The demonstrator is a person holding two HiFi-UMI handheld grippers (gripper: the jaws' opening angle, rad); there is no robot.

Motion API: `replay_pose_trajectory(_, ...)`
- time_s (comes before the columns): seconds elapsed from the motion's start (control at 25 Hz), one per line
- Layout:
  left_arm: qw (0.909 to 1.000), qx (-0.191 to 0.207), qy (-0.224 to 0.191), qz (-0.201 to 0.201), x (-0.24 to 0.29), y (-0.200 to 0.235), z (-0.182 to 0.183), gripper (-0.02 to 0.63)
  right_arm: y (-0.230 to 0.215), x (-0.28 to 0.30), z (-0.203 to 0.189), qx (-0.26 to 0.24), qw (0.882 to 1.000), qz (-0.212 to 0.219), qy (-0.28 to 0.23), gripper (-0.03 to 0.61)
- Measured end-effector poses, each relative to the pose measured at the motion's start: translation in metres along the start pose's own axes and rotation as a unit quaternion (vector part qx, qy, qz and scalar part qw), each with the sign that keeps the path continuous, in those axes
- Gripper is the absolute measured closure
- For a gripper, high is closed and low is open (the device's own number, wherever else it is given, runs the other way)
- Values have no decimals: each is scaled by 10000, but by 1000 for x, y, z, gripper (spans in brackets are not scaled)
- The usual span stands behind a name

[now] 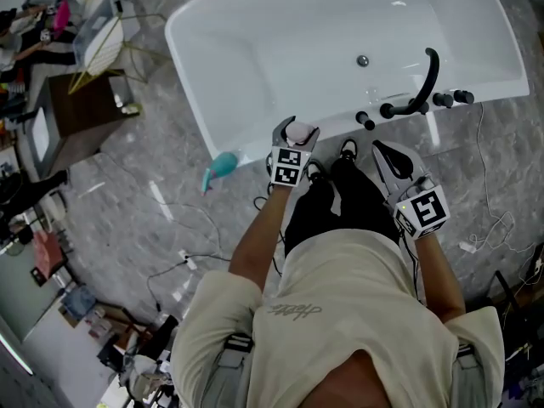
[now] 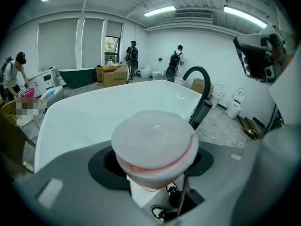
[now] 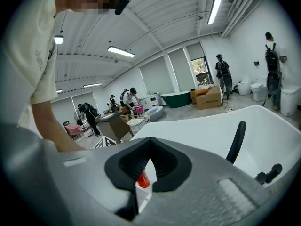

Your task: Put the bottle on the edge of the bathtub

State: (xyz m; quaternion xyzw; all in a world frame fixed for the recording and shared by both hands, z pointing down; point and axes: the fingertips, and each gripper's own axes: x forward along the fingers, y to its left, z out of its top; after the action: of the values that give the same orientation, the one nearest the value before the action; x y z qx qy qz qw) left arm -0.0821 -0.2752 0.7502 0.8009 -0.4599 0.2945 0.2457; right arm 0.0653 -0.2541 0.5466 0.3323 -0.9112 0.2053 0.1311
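Low at the left of the head view, a teal thing [image 1: 219, 168] lies on the grey floor just beside the corner of the white bathtub [image 1: 255, 143]; I can't tell what it is.

A little right of it, near the middle of that frame, the left gripper [image 1: 297, 136] holds the bottle [image 2: 154, 142]. Its claw is spread wide and pinches the bottle from both sides, so that the broad pale cap with a pinkish ring under it fills the middle of the left gripper view. The bottle hangs right at the tub's near rim; whether its base touches the rim is hidden by the gripper.

From what shows, I'd judge the bottle light and stiff, probably smooth plastic and so a bit slippery. The cap is wider than what lies under it, so a hold on the body just below the cap looks safest, because the cap would catch if the bottle slid. The rim looks glossy, so the bottle should go down upright and flat on it.

Further right, the black faucet [image 1: 422, 83] arches over the tub's rim, with knobs beside it.

At the right of the frame, the right gripper [image 1: 393, 161] has its claw pressed together on nothing and points toward the tub, well clear of the bottle
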Motion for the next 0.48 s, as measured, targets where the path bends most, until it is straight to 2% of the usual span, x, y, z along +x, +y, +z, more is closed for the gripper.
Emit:
replay_pose_trajectory(0.16, 9999, 117, -15, -12, -1, -2, 1, 305, -3, 3, -1, 11, 10000, 40, 33, 577)
replay_pose_trajectory(0.36, 9976, 688, 21, 81, -7, -16, -10, 302, 0, 6, -1, -7, 10000, 34, 31, 577)
replay_pose_trajectory(0.48, 9963, 847, 60, 164, -10, -23, -14, 301, 3, 8, 1, -34, 10000, 26, 6, 577)
